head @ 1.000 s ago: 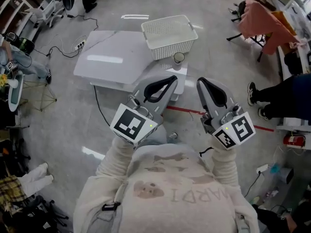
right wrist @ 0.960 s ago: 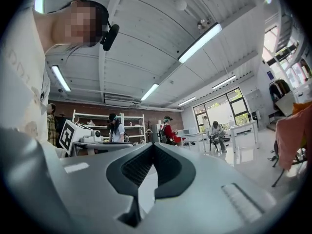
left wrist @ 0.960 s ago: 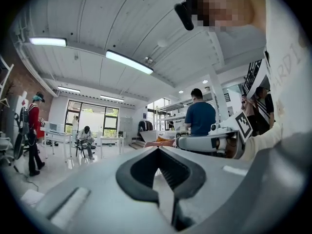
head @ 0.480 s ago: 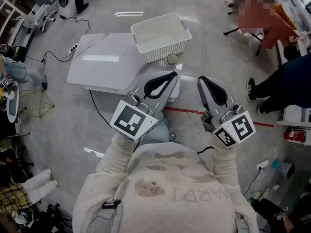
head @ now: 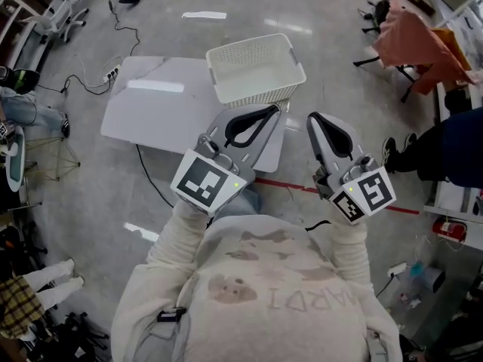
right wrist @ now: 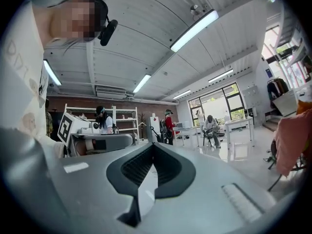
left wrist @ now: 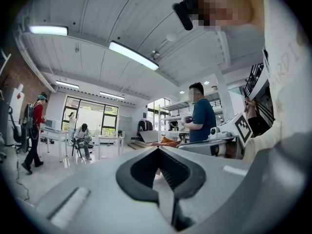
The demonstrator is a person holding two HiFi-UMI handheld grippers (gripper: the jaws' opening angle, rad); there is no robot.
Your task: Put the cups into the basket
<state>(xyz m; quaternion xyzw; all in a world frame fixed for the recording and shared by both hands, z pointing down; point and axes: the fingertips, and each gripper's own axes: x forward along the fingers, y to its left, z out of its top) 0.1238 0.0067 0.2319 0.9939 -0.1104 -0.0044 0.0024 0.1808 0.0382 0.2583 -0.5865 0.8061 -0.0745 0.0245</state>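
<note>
Both tools are held close to the chest, aimed out at the room and not down at the work. The left gripper (head: 272,112) has its jaws pressed together on nothing. The right gripper (head: 312,118) is the same, tips meeting, empty. Just beyond the left tips sits the table (head: 162,115), with the basket (head: 253,95) at its far side. No cup shows; one may hide behind the left tool. I'd tip both down, part the jaws and find a cup first. A bystander (head: 453,153) stands well right — clear of the reach.

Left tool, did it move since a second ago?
Yes. The left tool has moved forward: in the head view its tip now meets the near wall of the white basket, where a gap with a cup showed before.
</note>
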